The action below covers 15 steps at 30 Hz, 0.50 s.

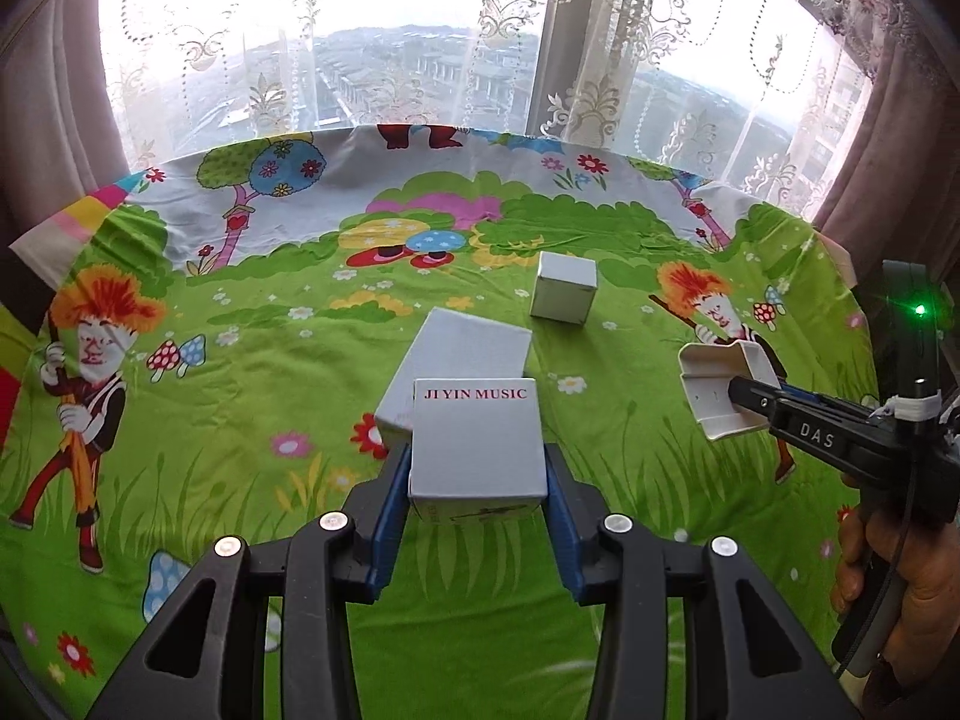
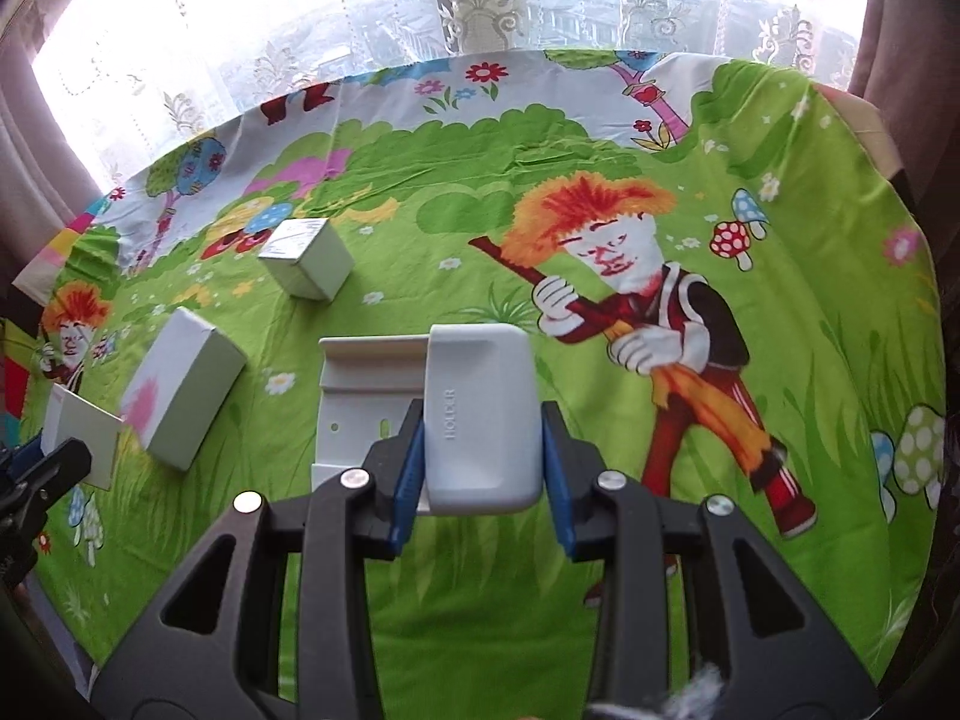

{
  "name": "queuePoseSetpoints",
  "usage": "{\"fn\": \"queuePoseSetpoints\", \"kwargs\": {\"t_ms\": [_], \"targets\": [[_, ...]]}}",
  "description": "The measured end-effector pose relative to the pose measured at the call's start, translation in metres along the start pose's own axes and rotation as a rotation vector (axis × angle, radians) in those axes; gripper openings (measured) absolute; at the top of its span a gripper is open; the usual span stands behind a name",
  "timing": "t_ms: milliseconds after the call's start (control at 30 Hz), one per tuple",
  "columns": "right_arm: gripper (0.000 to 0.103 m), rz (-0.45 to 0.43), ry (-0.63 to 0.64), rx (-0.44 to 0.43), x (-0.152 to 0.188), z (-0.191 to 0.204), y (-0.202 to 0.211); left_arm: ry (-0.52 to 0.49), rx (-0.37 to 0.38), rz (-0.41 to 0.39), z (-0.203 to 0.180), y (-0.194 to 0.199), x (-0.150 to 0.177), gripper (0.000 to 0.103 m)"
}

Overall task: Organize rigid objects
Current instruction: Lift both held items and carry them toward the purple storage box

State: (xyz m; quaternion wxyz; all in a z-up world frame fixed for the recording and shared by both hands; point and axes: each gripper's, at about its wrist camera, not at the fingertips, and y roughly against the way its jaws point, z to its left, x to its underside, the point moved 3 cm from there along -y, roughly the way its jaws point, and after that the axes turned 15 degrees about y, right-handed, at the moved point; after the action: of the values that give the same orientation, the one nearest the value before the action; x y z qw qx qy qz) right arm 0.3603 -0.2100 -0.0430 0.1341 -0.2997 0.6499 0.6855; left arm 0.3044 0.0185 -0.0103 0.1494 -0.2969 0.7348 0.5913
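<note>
Left gripper (image 1: pixel 478 474) is clamped on the "JI YIN MUSIC" box (image 1: pixel 477 447), squeezed between its blue pads above the cartoon tablecloth (image 1: pixel 252 396). Over on the right, the right gripper (image 2: pixel 483 450) pinches the white "HOLDER" bracket (image 2: pixel 480 414) by its sides.

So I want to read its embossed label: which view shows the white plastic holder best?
Right wrist view: white plastic holder fills centre, lettering facing the camera. Left wrist view shows it small, side-on, at the right gripper.
</note>
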Motion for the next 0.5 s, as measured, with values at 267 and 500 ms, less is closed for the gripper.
{"fn": "queuePoseSetpoints", "kwargs": {"t_ms": [267, 500], "targets": [[0.040, -0.046, 0.037, -0.027, 0.016, 0.023, 0.041, 0.000, -0.002, -0.018, 0.009, 0.031, 0.031, 0.043], [0.040, -0.076, 0.068, -0.053, 0.032, 0.046, 0.071, 0.018, -0.010, -0.028, 0.025, 0.056, 0.059, 0.043]]}}
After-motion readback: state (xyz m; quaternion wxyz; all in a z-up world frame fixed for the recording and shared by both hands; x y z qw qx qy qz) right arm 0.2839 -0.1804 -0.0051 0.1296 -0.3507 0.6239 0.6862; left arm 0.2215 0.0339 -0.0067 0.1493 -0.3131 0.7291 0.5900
